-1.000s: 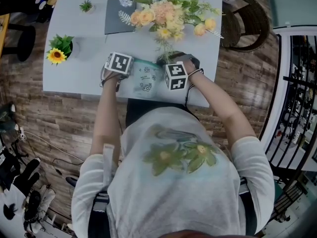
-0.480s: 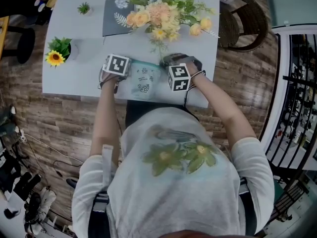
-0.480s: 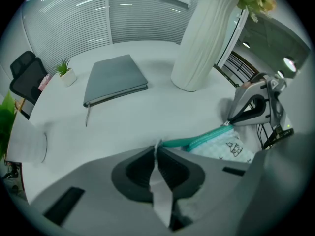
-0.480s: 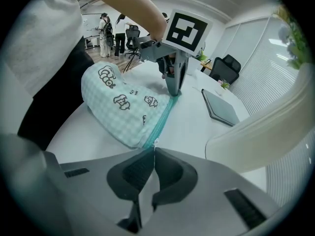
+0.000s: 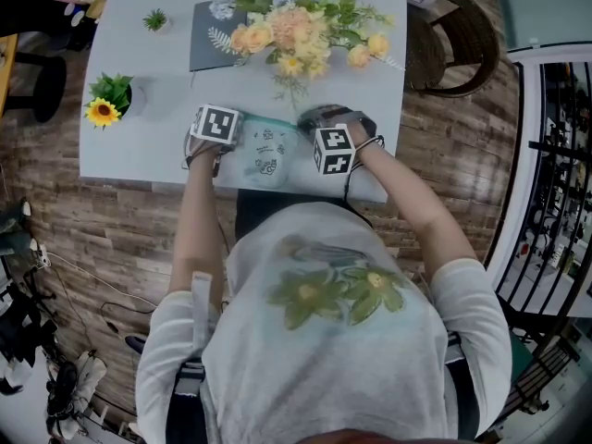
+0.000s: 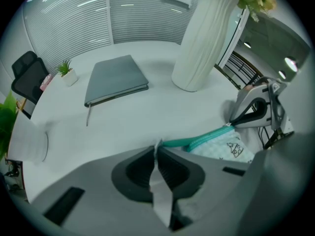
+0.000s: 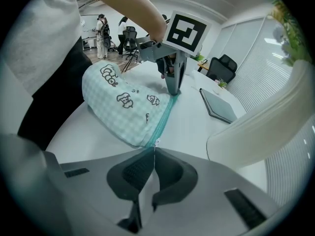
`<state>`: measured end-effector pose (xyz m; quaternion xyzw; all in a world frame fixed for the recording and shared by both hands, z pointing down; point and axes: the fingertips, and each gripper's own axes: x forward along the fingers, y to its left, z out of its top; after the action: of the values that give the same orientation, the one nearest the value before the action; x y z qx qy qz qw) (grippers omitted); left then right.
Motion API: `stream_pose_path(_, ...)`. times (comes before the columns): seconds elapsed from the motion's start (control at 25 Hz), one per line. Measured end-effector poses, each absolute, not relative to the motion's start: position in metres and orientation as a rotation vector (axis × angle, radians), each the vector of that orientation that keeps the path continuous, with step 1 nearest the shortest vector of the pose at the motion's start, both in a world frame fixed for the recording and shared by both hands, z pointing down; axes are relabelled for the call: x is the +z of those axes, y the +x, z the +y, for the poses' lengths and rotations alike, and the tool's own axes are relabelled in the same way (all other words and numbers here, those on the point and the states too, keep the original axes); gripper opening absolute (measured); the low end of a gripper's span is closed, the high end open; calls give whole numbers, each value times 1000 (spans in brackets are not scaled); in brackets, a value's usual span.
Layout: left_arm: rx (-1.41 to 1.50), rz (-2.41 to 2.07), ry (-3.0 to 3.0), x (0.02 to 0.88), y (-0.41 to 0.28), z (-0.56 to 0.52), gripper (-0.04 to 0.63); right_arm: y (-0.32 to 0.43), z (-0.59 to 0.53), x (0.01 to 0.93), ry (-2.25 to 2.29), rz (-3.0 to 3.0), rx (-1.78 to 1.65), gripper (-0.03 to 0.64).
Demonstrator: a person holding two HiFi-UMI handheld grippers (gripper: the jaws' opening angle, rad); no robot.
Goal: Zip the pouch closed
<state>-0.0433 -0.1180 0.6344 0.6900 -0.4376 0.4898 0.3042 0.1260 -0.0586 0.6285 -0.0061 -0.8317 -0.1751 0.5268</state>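
A mint checked pouch [image 5: 266,148] with cartoon prints lies on the white table [image 5: 139,146] near its front edge, between my two grippers. A teal zipper [image 7: 165,114] runs along the pouch's far edge. My left gripper [image 6: 157,149] is shut on the fabric end of the zipper band at the pouch's left end. My right gripper [image 7: 150,149] is shut at the right end, with the small metal zipper pull [image 7: 156,142] at its tips. Each gripper shows in the other's view: the left gripper [image 7: 172,90], the right gripper [image 6: 231,124]. The zipper band between them looks closed.
A tall white vase [image 6: 206,38] of flowers [image 5: 296,30] stands just behind the pouch. A grey notebook [image 5: 217,35] lies at the back, a sunflower pot [image 5: 106,100] at the left, a tiny plant [image 5: 154,18] far back. A wicker chair [image 5: 453,35] stands right of the table.
Both grippers keep their grips at the pouch's ends. Only the head view shifts slightly, so the table contents sit a little higher in the picture.
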Motion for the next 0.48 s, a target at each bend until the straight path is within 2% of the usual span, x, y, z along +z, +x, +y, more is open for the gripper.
stream_pose_path(0.28, 1265, -1058, 1762, 642, -34, -99, 23, 124, -62, 633, 42, -1988, -375, 20)
stream_pose_path(0.48, 1304, -1156, 1830, 636, -44, -116, 23, 125, -61, 634, 66, -1978, -336, 20)
